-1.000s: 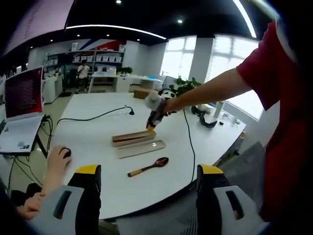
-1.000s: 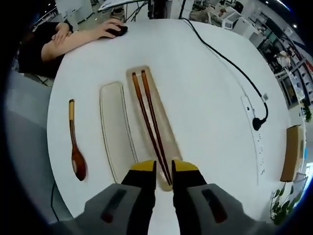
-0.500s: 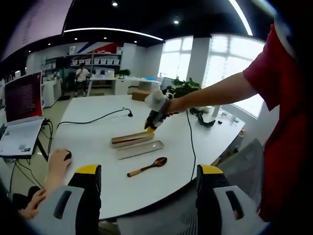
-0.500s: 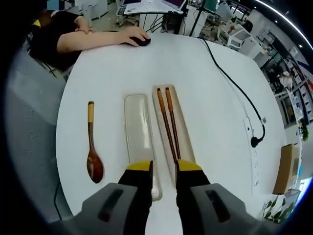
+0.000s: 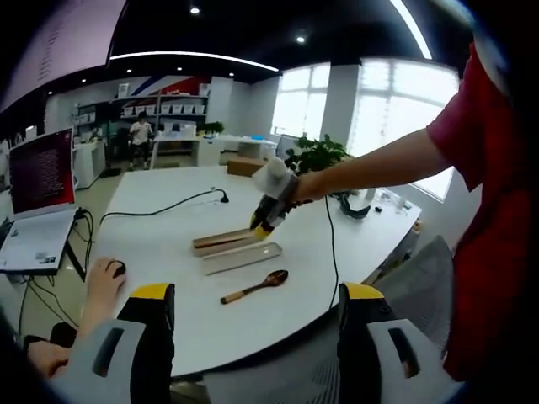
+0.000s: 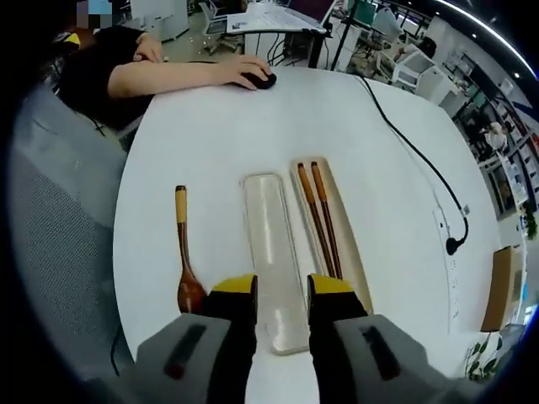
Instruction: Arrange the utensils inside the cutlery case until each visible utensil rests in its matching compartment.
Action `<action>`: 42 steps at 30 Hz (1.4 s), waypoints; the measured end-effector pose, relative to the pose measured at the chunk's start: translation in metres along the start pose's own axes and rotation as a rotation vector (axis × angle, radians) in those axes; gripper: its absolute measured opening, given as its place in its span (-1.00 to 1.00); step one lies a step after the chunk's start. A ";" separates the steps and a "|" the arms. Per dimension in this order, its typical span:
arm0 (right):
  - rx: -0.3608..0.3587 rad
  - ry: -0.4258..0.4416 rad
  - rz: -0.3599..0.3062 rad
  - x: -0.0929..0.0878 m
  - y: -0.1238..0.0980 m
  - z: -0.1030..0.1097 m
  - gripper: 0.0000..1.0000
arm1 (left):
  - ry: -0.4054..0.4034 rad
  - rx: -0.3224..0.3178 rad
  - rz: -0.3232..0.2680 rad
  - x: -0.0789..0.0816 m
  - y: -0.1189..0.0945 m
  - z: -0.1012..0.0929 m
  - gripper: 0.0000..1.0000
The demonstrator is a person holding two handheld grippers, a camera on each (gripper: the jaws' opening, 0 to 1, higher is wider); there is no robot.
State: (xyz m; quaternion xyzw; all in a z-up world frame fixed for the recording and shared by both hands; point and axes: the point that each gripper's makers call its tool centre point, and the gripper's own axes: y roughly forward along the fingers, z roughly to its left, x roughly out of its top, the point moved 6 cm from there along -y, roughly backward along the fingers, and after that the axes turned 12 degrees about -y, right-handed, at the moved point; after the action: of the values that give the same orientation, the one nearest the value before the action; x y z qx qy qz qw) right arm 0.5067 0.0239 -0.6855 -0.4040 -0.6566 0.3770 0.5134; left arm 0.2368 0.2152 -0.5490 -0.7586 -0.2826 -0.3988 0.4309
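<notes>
Two dark wooden chopsticks [image 6: 320, 220] lie side by side in the tan case tray [image 6: 354, 261]. Beside it lies a clear, empty tray [image 6: 271, 252]. A brown wooden spoon [image 6: 184, 265] rests on the white table [image 6: 194, 135], left of the clear tray. My right gripper [image 6: 282, 290] is open and hovers over the near end of the clear tray, holding nothing. In the left gripper view, the right gripper [image 5: 268, 215] hangs above the tan tray [image 5: 221, 240], with the clear tray [image 5: 242, 257] and spoon [image 5: 257, 286] nearer. My left gripper [image 5: 257, 303] is wide open, well back from the table.
A seated person's hand rests on a mouse [image 6: 259, 80] at the table's far end. A black cable [image 6: 413, 151] runs along the right side to a plug. A laptop [image 5: 38, 210] stands off to the left. A grey mesh chair [image 6: 59, 252] borders the table edge.
The right gripper has moved sideways from over the chopstick tray to over the clear tray, and its jaws have parted a little. The left gripper has stayed almost still.
</notes>
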 end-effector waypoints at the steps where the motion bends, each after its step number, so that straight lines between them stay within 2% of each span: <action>1: 0.005 -0.003 0.001 0.000 0.004 0.006 -0.58 | -0.001 -0.001 0.000 0.000 0.000 0.000 0.63; 4: 0.029 -0.011 0.013 -0.002 0.013 0.019 -0.59 | -0.004 -0.005 0.004 -0.002 0.000 -0.002 0.63; 12: 0.057 -0.002 0.009 -0.007 0.025 0.034 -0.58 | 0.006 -0.011 0.008 -0.002 0.001 -0.002 0.62; 16: 0.084 0.002 -0.011 -0.002 0.030 0.046 -0.53 | 0.003 -0.013 0.015 -0.005 0.000 -0.001 0.62; 21: 0.116 -0.009 -0.010 0.004 0.043 0.065 -0.57 | 0.005 -0.015 0.019 -0.006 -0.001 -0.001 0.62; 30: 0.141 -0.037 -0.005 0.017 0.058 0.080 -0.62 | -0.004 0.003 0.012 -0.008 -0.006 0.004 0.61; 37: 0.161 -0.048 -0.005 0.021 0.066 0.089 -0.67 | -0.005 0.016 0.007 -0.009 -0.009 0.006 0.61; 42: 0.174 -0.107 0.023 0.020 0.069 0.098 -0.67 | -0.017 0.013 0.007 -0.011 -0.008 0.007 0.60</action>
State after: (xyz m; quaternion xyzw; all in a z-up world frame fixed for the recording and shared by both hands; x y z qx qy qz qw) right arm 0.4180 0.0609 -0.7593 -0.3447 -0.6430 0.4597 0.5064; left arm 0.2271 0.2243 -0.5569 -0.7600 -0.2862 -0.3891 0.4348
